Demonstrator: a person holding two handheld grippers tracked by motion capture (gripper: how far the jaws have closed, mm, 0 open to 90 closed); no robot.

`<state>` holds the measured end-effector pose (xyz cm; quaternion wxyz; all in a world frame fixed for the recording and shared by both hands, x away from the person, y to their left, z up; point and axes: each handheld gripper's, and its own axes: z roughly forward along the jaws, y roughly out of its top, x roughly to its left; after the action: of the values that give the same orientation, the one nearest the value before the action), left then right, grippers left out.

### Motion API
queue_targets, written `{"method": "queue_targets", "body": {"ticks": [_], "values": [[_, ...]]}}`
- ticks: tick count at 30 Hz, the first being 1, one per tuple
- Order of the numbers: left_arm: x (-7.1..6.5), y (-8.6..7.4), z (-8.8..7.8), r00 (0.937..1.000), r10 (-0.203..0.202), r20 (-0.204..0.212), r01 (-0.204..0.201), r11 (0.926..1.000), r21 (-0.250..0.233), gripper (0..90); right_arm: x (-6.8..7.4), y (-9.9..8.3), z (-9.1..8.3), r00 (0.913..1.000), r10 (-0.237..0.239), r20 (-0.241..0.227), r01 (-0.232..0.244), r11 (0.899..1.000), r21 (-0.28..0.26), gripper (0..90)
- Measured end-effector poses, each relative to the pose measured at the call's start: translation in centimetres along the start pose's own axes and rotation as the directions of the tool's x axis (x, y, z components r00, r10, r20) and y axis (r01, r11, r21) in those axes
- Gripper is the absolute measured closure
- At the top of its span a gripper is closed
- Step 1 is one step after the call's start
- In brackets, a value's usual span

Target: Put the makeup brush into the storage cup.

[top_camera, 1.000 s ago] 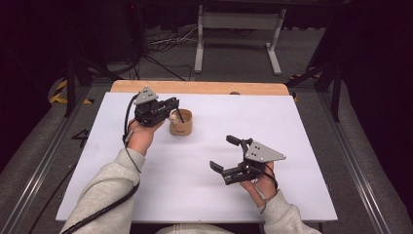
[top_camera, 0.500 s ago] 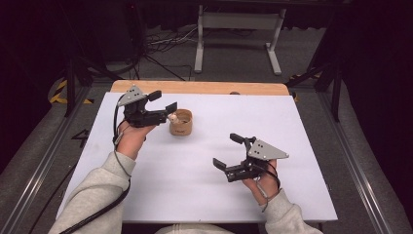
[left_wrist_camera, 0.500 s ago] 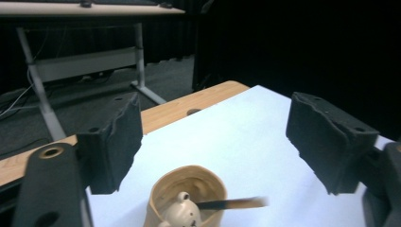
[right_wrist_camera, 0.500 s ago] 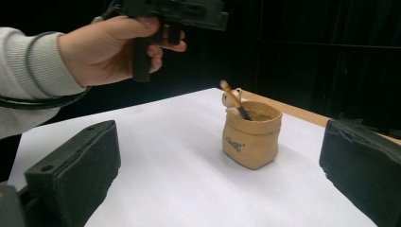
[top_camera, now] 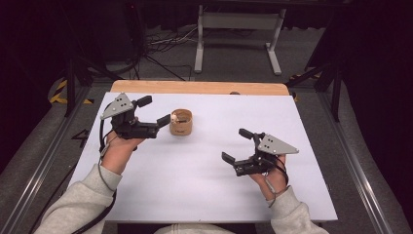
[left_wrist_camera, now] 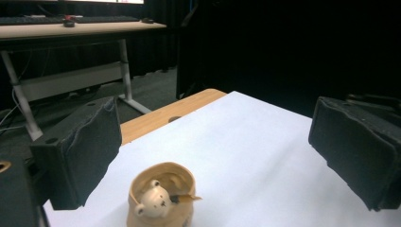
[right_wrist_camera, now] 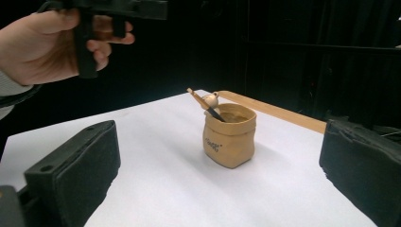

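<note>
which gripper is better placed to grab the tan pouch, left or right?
Left, probably. The left gripper is open right beside the tan pouch, which sits low between its fingers. The right gripper, also open, is farther across the table.

Matt tan pot (right_wrist_camera: 230, 140); smooth white tabletop (top_camera: 204, 180), wooden edge (top_camera: 195, 87).

A white surface (top_camera: 204, 180) (wooden strip (top_camera: 199, 87) along its far edge) carries one tan pouch (top_camera: 180, 122), upright.
</note>
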<state>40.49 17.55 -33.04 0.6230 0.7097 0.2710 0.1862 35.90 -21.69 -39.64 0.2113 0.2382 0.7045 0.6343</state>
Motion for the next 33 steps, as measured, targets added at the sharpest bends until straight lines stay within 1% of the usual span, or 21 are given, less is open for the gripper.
{"method": "queue_targets", "body": {"ticks": [3,5,15,20,23,25,27,30,33], "values": [[-0.4,-0.3,-0.9,1.0,0.006,0.004,-0.006,0.9999,-0.009,3.7,-0.4,0.1,-0.4,1.0,0.0,0.005,0.0,1.0,0.002,0.0],[-0.5,-0.6,-1.5,1.0,0.001,0.008,-0.001,0.9999,-0.012,3.7,-0.7,0.1,-0.7,0.9999,0.002,0.01,-0.002,1.0,0.004,0.0],[-1.1,-2.7,-3.7,0.9998,-0.008,0.016,0.008,0.9999,-0.006,3.1,-1.6,-0.3,-1.5,0.9997,0.003,0.022,-0.003,1.0,0.022,0.0],[-1.2,-4.0,-4.5,0.9999,-0.012,0.002,0.012,0.9999,0.002,3.2,-2.1,-0.6,-2.1,0.9995,0.001,0.031,-0.002,0.999,0.037,0.0],[-1.3,-4.8,-4.9,0.9999,0.001,-0.014,0.0,0.9998,0.021,3.4,-2.3,-1.0,-2.4,0.9993,-0.002,0.036,0.0,0.999,0.05,0.0],[-1.4,-5.3,-5.2,0.9997,0.005,-0.022,-0.005,0.9998,0.02,3.5,-2.4,-1.1,-2.6,0.9993,-0.004,0.038,0.002,0.998,0.057,0.0],[-1.3,-5.8,-5.6,0.9997,-0.008,-0.022,0.008,0.9998,0.018,3.5,-2.5,-1.3,-2.8,0.9991,-0.01,0.042,0.007,0.998,0.063,0.0],[-1.2,-6.5,-6.0,0.9995,-0.018,-0.026,0.019,0.9996,0.021,3.7,-2.6,-1.5,-3.1,0.9994,-0.013,0.033,0.01,0.998,0.068,0.1],[-1.2,-7.3,-6.4,0.9994,-0.004,-0.033,0.005,0.9995,0.03,3.8,-2.8,-1.8,-3.2,0.9992,-0.026,0.03,0.024,0.997,0.077,0.0]]}}
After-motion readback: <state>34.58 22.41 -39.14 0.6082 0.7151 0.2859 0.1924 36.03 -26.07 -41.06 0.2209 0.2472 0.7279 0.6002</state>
